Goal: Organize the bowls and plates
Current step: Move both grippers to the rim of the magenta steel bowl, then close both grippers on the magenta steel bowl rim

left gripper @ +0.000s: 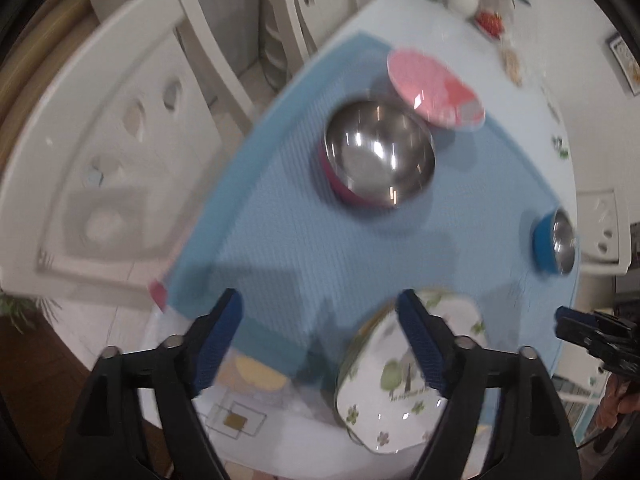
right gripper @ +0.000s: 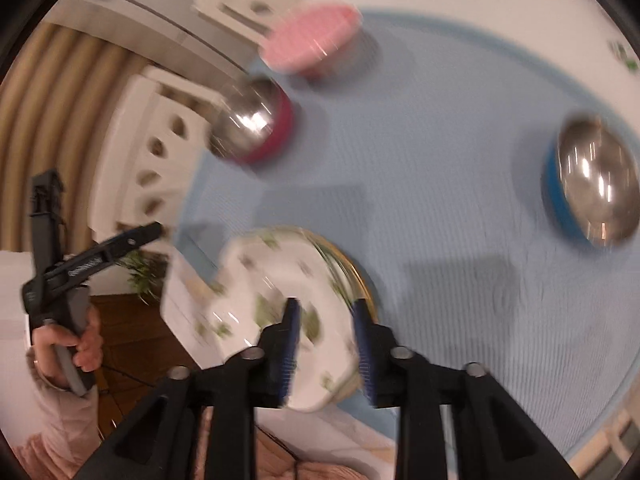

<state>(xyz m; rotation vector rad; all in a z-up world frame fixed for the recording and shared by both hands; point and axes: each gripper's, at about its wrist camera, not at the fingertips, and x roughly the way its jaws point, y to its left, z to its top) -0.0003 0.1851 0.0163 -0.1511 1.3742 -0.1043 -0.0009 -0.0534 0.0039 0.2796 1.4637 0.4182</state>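
A white square plate with green flowers lies on a gold-rimmed plate at the near edge of the blue mat. My left gripper is open above the mat, its right finger over the plate. My right gripper is partly open above the flowered plate, gripping nothing. A steel bowl with a magenta outside sits mid-mat, a pink plate behind it, a blue-sided steel bowl at the right.
White chairs stand by the table's left side. Flowers, a white ball and a red item sit at the far end of the table. The left gripper shows at the left of the right wrist view.
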